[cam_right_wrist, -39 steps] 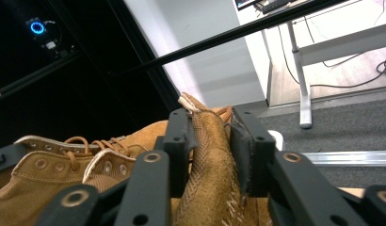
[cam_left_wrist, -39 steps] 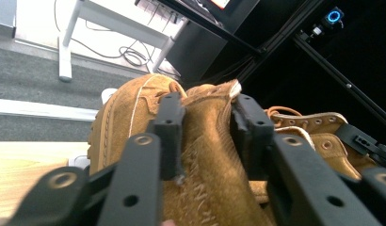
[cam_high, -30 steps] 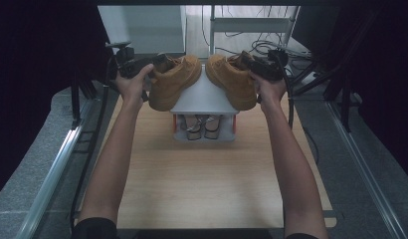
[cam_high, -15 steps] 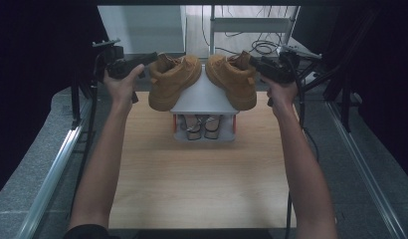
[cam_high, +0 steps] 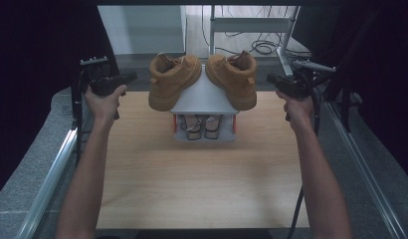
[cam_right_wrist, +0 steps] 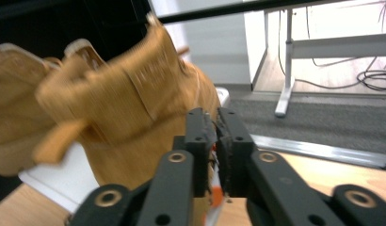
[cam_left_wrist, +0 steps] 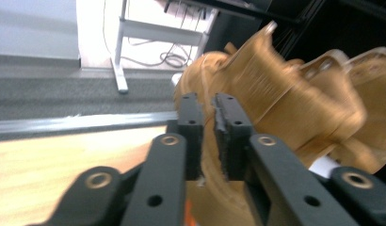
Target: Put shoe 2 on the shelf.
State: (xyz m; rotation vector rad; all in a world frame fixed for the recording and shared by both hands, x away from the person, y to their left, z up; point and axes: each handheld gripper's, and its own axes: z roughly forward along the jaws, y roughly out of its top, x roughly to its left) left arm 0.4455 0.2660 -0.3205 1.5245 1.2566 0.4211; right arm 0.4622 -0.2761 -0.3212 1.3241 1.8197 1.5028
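both claws (cam_high: 130, 77) (cam_high: 271, 78) closed, withdrawn from boots (cam_high: 173, 79).

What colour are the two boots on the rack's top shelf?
Tan, a wheat-yellow, both boots alike. It shows best in the high view.

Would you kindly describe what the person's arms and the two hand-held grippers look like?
Both forearms are bare, with no sleeves showing in the high view. The left hand-held gripper and the right hand-held gripper are black, each with two flat linkage bars carrying metal-ringed pivot holes and ending in rectangular block jaws. A dark cable trails below the right forearm.
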